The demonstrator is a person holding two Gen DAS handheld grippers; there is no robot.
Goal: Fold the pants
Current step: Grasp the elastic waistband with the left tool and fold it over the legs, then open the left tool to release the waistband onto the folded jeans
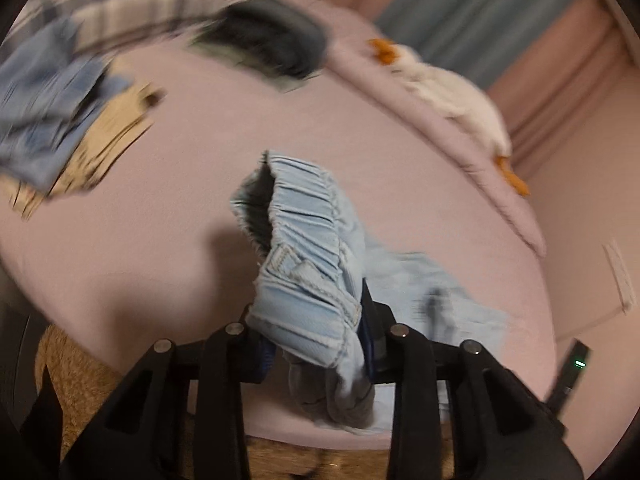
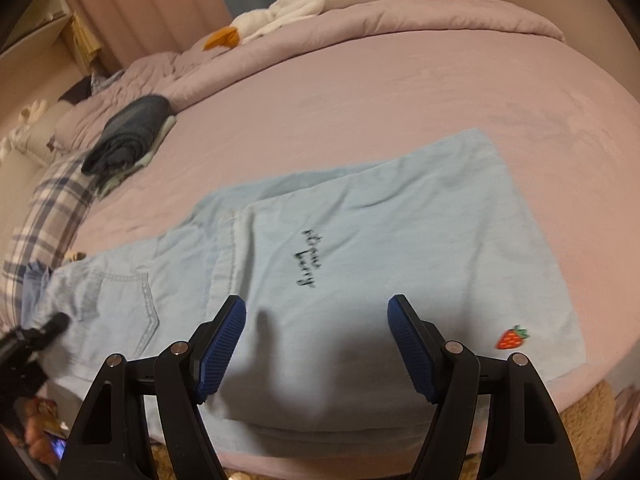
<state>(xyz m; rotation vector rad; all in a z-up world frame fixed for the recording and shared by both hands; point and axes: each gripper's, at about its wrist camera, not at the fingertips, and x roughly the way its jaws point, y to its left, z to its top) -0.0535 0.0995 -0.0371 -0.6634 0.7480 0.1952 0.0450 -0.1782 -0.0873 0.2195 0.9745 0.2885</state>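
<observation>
On the bed, the left gripper pinches the pants waistband; the right gripper hovers, fingers spread. Next likely: carrying the waistband toward the legs.

Black hand-held gripper with ribbed blue pads and silver pivot pins.

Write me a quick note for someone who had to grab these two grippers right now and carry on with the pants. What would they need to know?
Left gripper: shut on the waistband of the light blue pants, lifting it off the bed.
Right gripper: open, holds nothing, hovering over the legs near the strawberry patch.
Pants: spread on the bed, legs lying flat, waistband end raised.
Done: waistband gripped.
Left: probably carry the waistband over toward the leg ends, lay it down, smooth it and fold again. Finished folded clothes sit farther back on the bed.
</observation>
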